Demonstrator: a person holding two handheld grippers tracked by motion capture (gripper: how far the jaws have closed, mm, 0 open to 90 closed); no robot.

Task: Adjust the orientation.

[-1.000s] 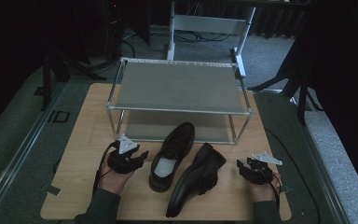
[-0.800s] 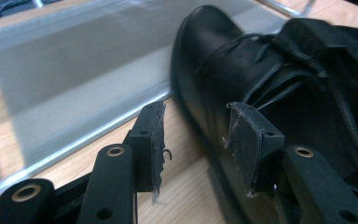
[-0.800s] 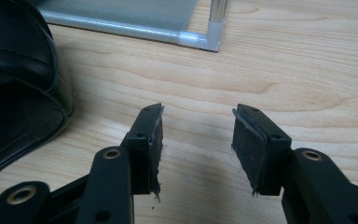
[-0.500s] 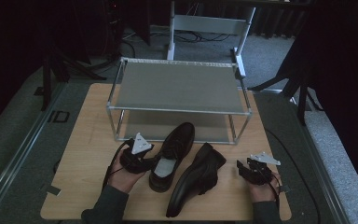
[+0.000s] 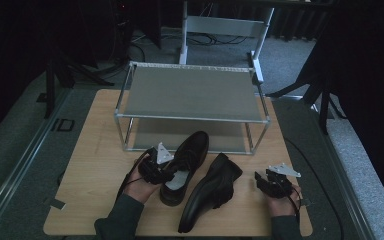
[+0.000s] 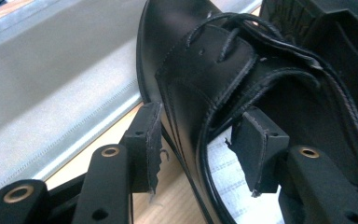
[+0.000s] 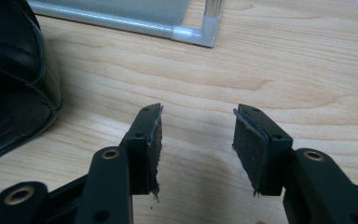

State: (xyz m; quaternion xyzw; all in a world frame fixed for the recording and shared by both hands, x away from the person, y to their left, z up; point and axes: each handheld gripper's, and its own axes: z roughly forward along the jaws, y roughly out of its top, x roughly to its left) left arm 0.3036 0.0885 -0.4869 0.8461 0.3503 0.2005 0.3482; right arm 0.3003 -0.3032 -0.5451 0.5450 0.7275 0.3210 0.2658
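Two black leather lace-up shoes lie on the wooden table (image 5: 95, 165) in front of a metal shoe rack (image 5: 190, 92). The left shoe (image 5: 186, 159) stands upright, toe toward the rack. The right shoe (image 5: 212, 192) lies beside it, tipped on its side. My left gripper (image 5: 169, 172) is at the left shoe's opening. In the left gripper view its jaws (image 6: 198, 144) straddle the side wall of that shoe (image 6: 200, 60), one pad outside and one inside, not pressing; they have just been opening. My right gripper (image 5: 260, 182) rests open over bare wood (image 7: 196, 144), right of the tipped shoe (image 7: 14, 84).
The rack has two grey shelves; its lower shelf (image 6: 51, 84) lies just beyond the left shoe, and a corner leg (image 7: 212, 18) stands ahead of my right gripper. A grey chair (image 5: 220, 25) stands behind the table. The tipped shoe's sole (image 6: 326, 28) lies close by the left shoe.
My left gripper has moved right across the table, from beside the left shoe to its opening, and now straddles the side wall. The right gripper and both shoes have stayed put.
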